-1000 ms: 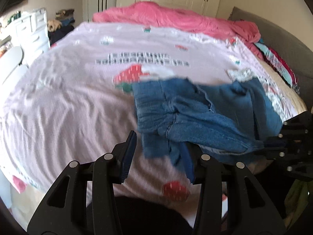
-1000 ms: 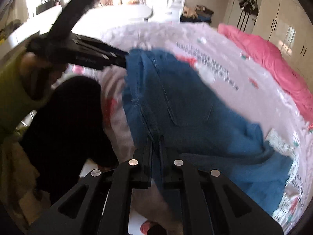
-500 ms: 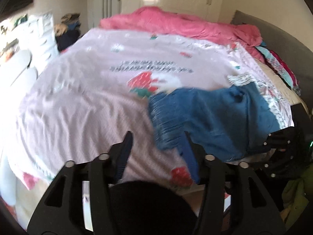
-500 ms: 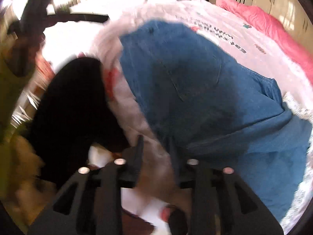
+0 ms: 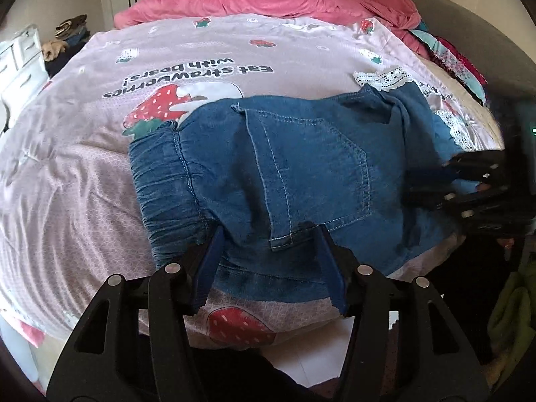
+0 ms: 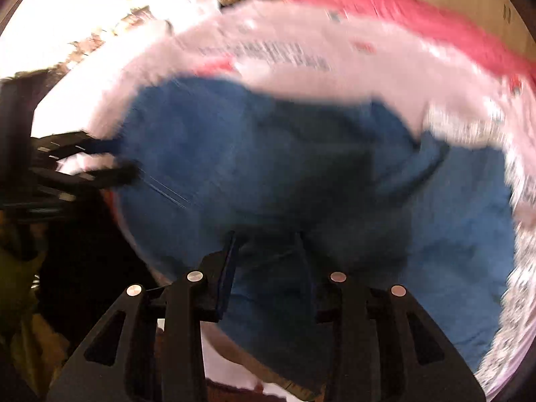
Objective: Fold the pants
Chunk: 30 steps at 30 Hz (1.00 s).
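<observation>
The blue denim pants (image 5: 301, 174) lie flat near the front edge of the bed, elastic waistband to the left, back pocket up, legs trailing right. My left gripper (image 5: 269, 238) is open, its fingers over the pants' near edge below the pocket, holding nothing. My right gripper (image 6: 266, 244) is open over the pants (image 6: 268, 174) in its own blurred view; in the left wrist view it (image 5: 432, 181) sits at the pants' right side. The left gripper shows at the left of the right wrist view (image 6: 124, 160).
The bed has a pale pink strawberry-print cover (image 5: 217, 67). A pink blanket (image 5: 268, 0) is heaped at the far end. More clothes (image 5: 449, 60) are piled at the right. White drawers (image 5: 20, 57) stand left. A dark headboard (image 5: 469, 26) is at the right.
Both grippers let go of the pants, which now lie spread flat on the bed. The right gripper opened. Both grippers moved in closer over the pants.
</observation>
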Motion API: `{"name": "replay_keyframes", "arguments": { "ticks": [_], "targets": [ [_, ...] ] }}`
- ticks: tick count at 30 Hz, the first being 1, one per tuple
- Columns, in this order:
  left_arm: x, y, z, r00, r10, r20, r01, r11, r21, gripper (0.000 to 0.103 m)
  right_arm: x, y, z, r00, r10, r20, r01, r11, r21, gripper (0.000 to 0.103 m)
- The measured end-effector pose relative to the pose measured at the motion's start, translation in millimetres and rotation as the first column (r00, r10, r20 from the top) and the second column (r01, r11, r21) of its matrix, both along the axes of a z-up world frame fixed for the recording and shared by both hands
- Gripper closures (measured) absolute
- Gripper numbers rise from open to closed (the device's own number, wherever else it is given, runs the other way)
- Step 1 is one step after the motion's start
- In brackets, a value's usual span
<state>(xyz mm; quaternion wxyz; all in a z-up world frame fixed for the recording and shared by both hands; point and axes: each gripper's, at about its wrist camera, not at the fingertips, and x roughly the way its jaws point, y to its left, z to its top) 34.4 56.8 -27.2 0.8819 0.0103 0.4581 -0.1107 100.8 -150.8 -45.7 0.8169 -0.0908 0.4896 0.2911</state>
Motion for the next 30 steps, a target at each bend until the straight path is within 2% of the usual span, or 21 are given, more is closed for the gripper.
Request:
{"name": "replay_keyframes", "arguments": {
  "ticks": [1,4,6,8,12,16,20,23,24,26,27,28,30],
  "targets": [
    [1,0,-1,1.000,-0.001,-0.003,0.001,1.000,0.000,0.056,2,-1,-4,1.000,-0.009,-0.010,0.010,1.000,0.013,0.070],
    [-5,-2,15,0.999,0.019,0.031,-0.019,1.000,-0.009,0.055,1,-11,11,1.000,-0.018,-0.013,0.019,0.997,0.079,0.070],
    [-11,-5,31,0.998,0.004,0.068,-0.001,0.999,-0.044,0.051,3,-29,36,0.998,-0.056,0.027,0.051,0.987,0.152,0.063],
    [-16,-15,46,0.994,-0.033,0.106,0.039,0.998,-0.056,0.046,9,-51,55,0.988,-0.127,0.083,0.112,0.980,0.164,0.057],
    [-8,-44,55,0.986,-0.122,0.114,0.133,0.987,-0.095,0.046,35,-79,71,0.964,-0.231,0.129,0.219,0.971,0.097,0.057],
    [14,-86,45,0.971,-0.229,0.073,0.237,0.960,-0.147,0.046,72,-85,72,0.955,-0.269,0.124,0.265,0.963,0.047,0.053],
    [33,-125,24,0.942,-0.335,0.026,0.333,0.920,-0.206,0.046,124,-76,53,0.952,-0.288,0.102,0.293,0.955,-0.035,0.053],
    [43,-137,0,0.943,-0.333,-0.017,0.321,0.920,-0.223,0.046,157,-64,35,0.955,-0.289,0.070,0.294,0.953,-0.071,0.053],
    [46,-139,-8,0.946,-0.323,-0.029,0.308,0.923,-0.230,0.047,165,-60,28,0.952,-0.302,0.059,0.306,0.948,-0.091,0.053],
    [47,-140,-18,0.951,-0.308,-0.025,0.296,0.930,-0.220,0.058,181,-51,15,0.948,-0.313,0.055,0.318,0.938,-0.141,0.053],
    [46,-142,-20,0.951,-0.309,-0.009,0.301,0.934,-0.194,0.074,188,-47,9,0.947,-0.317,0.054,0.322,0.934,-0.154,0.053],
    [44,-145,-21,0.949,-0.316,0.003,0.313,0.937,-0.156,0.083,194,-45,5,0.942,-0.330,0.053,0.334,0.928,-0.164,0.050],
    [43,-146,-21,0.944,-0.329,0.010,0.327,0.933,-0.152,0.085,208,-47,-5,0.922,-0.383,0.058,0.387,0.903,-0.187,0.050]
  ]
}}
